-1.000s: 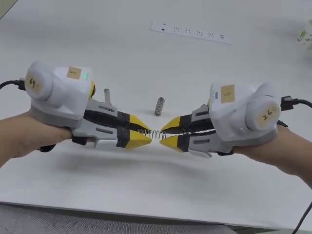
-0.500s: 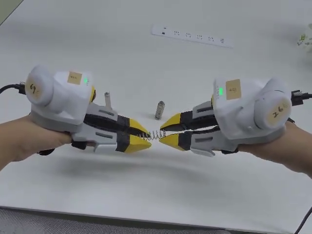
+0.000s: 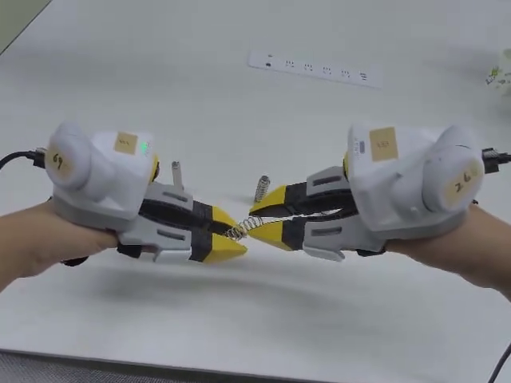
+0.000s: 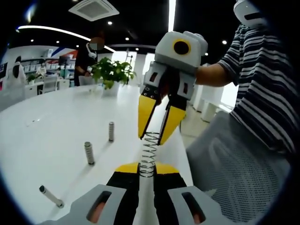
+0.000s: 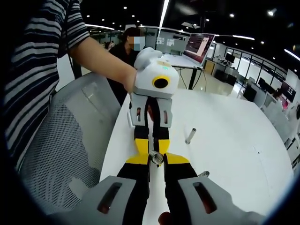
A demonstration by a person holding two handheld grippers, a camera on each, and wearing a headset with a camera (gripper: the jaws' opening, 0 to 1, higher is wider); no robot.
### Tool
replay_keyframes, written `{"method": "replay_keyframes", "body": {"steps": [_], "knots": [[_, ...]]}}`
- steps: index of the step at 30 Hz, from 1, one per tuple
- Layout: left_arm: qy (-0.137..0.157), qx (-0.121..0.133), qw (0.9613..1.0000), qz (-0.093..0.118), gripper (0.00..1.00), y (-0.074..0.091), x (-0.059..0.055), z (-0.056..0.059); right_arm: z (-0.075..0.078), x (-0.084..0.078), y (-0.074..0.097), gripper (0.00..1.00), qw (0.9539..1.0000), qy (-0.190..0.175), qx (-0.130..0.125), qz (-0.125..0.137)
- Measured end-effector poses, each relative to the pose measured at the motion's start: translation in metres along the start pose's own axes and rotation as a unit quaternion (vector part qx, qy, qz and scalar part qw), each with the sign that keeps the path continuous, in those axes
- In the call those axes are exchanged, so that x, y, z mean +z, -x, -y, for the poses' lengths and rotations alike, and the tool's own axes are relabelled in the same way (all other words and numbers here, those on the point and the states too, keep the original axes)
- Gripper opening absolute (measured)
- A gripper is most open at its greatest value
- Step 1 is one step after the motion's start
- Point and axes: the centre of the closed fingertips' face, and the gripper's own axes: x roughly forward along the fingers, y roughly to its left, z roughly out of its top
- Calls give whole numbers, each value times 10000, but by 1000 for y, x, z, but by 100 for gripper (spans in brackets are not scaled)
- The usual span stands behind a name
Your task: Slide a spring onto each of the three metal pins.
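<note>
A loose spring (image 3: 240, 229) hangs in the air between the two grippers. My left gripper (image 3: 233, 236) is shut on one end of the spring (image 4: 149, 153). My right gripper (image 3: 254, 221) faces it, jaws a little apart, with the spring's other end (image 5: 155, 159) between its fingertips (image 4: 142, 133). Behind them a pin wearing a spring (image 3: 261, 189) stands on the white table, and a bare pin (image 3: 176, 171) rises by the left gripper body. In the left gripper view two pins carry springs (image 4: 89, 153) (image 4: 111, 131) and a bare pin (image 4: 49, 196) stands nearest.
A white power strip (image 3: 311, 67) lies at the table's far side. A potted plant (image 4: 111, 75) stands at the table's end, with a person behind it. A mesh chair (image 5: 70, 140) sits at the near table edge (image 3: 239, 363).
The right gripper has moved left, over the spring's free end. The left gripper still holds the spring and has barely moved.
</note>
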Motion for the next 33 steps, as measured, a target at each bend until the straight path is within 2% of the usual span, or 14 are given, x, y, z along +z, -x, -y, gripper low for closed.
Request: {"method": "replay_keyframes", "body": {"steps": [7, 12, 17, 27, 33], "knots": [[-32, -30, 10000, -6, 2, -3, 2, 2, -1, 16, -8, 8, 9997, 132, -80, 194], [-65, -29, 10000, 47, 2, -3, 8, 4, -2, 24, -9, 8, 9988, 325, -209, 310], [-57, 11, 10000, 70, 3, -2, 10, 2, -2, 23, -6, 8, 9970, 635, -352, 285], [-15, 12, 10000, 36, 3, -1, 8, 3, -3, 24, -7, 7, 9952, 823, -434, 308], [109, 62, 9999, 111, 6, 1, 11, 0, 0, 27, -8, 7, 9946, 855, -481, 342]]}}
